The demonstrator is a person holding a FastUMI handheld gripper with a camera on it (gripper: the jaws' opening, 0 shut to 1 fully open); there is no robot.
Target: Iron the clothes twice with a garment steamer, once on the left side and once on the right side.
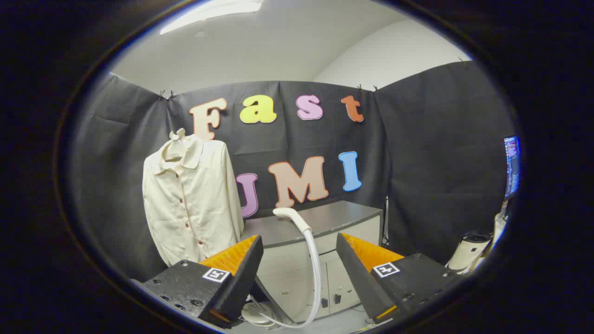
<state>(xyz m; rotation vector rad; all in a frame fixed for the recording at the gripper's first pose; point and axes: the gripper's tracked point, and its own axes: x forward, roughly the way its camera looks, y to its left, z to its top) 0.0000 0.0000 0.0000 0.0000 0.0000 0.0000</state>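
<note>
— Nearest to us is our gripper, and its two fingers stand wide apart, released, with nothing pressed between them.

— Agreed. Going by size, what do we have first beyond them?

— We see the black cloth wall wrapping the booth on three sides. Against it, ahead of the fingers, stands a cabinet with a grey top and pale doors.

— And the clothes?

— We have a cream shirt hanging upright beyond the left finger, just beside the cabinet's left end, in front of the wall. Its collar sits at the top, and a row of small dark buttons runs down the front. We cannot tell what it hangs on.

— Where do we place the steamer?

— Its white head rises in the gap between our fingers, beyond their tips, in front of the cabinet's top edge. From it a pale hose curves down to a rounded white base low by the left finger. We touch none of it.

— Anything smaller?

— Off past the right finger we see a white appliance on the floor by the wall, and above it a lit screen.
</note>
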